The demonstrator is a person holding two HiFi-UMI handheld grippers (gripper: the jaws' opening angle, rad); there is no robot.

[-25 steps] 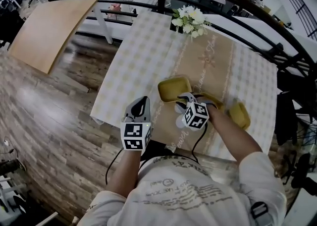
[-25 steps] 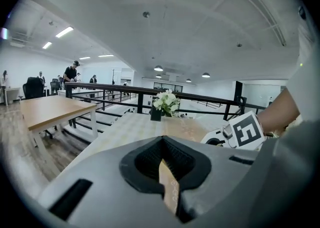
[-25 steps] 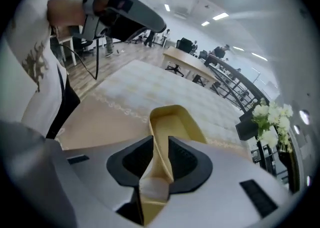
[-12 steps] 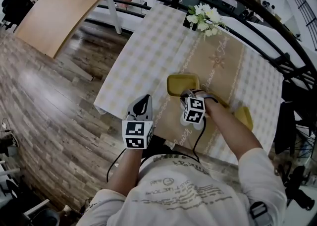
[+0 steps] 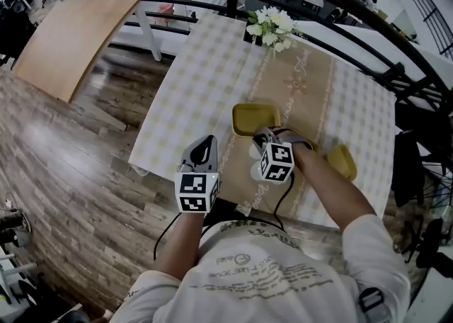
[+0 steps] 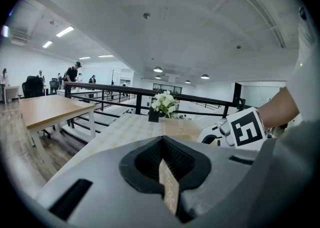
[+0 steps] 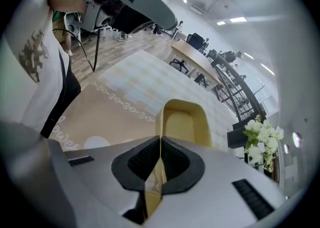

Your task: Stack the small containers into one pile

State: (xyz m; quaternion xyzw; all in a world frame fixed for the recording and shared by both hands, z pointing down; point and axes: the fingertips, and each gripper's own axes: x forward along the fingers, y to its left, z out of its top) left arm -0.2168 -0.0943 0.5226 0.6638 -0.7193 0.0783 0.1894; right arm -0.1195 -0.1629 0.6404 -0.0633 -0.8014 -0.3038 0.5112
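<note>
Pinching the rim of yellow container (image 7: 182, 122), right tool (image 7: 159, 142) hides its near end; left tool (image 6: 161, 147) pressed together

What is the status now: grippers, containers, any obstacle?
Left gripper shut, empty. Right gripper shut on yellow container, at its near wall. Second container lies apart, not stacked. Flowers stand far off, not in the way.

Bright, even light w/ fisheye edges
</note>
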